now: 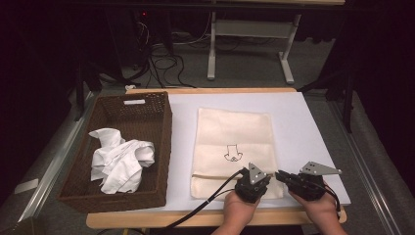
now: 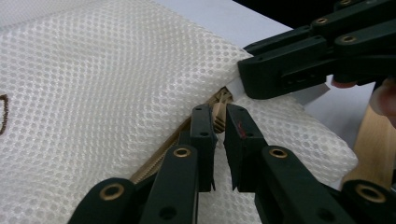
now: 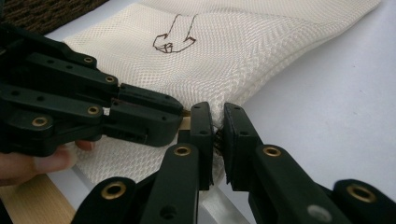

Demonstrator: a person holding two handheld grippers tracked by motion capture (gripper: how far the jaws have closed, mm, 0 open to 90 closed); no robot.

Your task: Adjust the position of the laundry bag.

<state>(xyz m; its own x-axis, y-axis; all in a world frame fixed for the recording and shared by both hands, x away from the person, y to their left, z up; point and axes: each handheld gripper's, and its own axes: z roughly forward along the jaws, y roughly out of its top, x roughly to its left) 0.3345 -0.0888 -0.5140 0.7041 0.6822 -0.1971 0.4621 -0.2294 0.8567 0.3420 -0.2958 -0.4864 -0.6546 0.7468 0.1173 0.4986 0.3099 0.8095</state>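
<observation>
A cream mesh bag (image 1: 234, 147) lies flat on the white table (image 1: 303, 127), right of a basket (image 1: 161, 122). At the bag's near right corner, the left gripper (image 2: 219, 122) clamps the zipper pull (image 2: 220, 112) and the right gripper (image 3: 217, 135) pinches the bag's edge.

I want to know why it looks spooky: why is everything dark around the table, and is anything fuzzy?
High view: light falls on the white table while the room behind stays near black. Left gripper view: the mesh bag is sharp, but the left claw blurs near the bottom edge. Right gripper view: the right claw is crisp, and the basket at top left is dim.
</observation>
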